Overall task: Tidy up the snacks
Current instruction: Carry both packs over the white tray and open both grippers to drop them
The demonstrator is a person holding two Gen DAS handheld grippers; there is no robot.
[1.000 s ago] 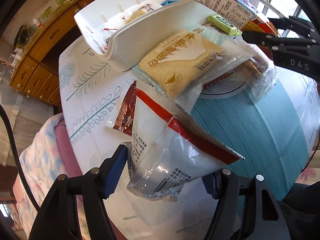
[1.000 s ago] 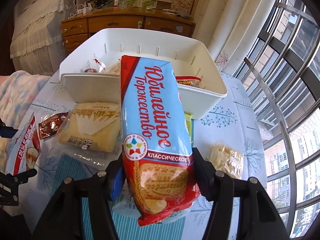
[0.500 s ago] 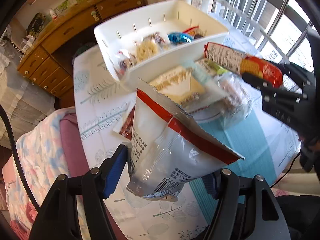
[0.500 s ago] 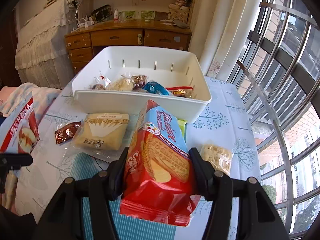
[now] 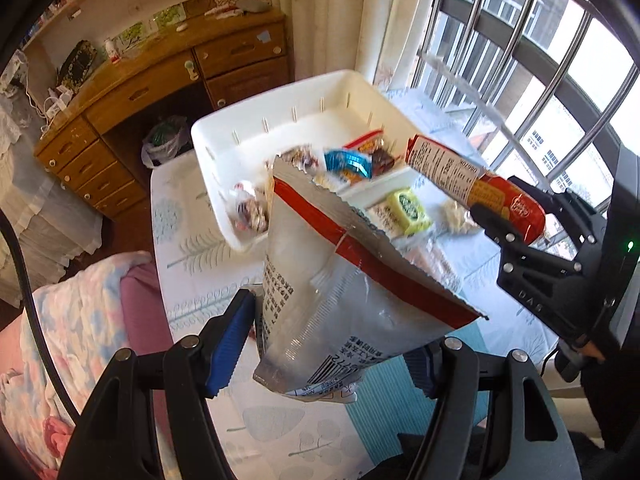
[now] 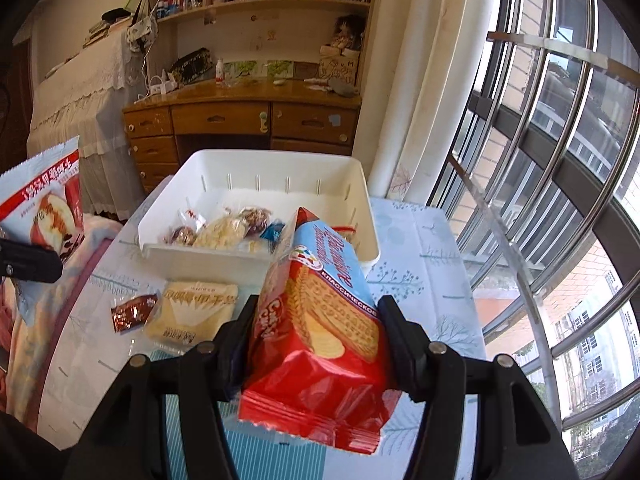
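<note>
Both grippers have risen above the table [image 6: 420, 240], the white bin [image 6: 360, 200] now lower in view. Left gripper [image 5: 332, 344] clamps a silver pouch [image 5: 340, 280]; right gripper [image 6: 316, 340] clamps a red biscuit pack [image 6: 320, 332], both held in the air short of the bin.

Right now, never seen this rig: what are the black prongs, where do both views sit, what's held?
No robot: a person carries two hand-held grippers, each with a fisheye camera looking along its fingers. The left gripper holds a silvery foil snack bag with a red stripe. The right gripper clamps a red and blue biscuit pack. Below, a white plastic bin holding small sweets stands on a leaf-print tablecloth; a pale yellow wafer packet and small brown sachet lie beside it.
</note>
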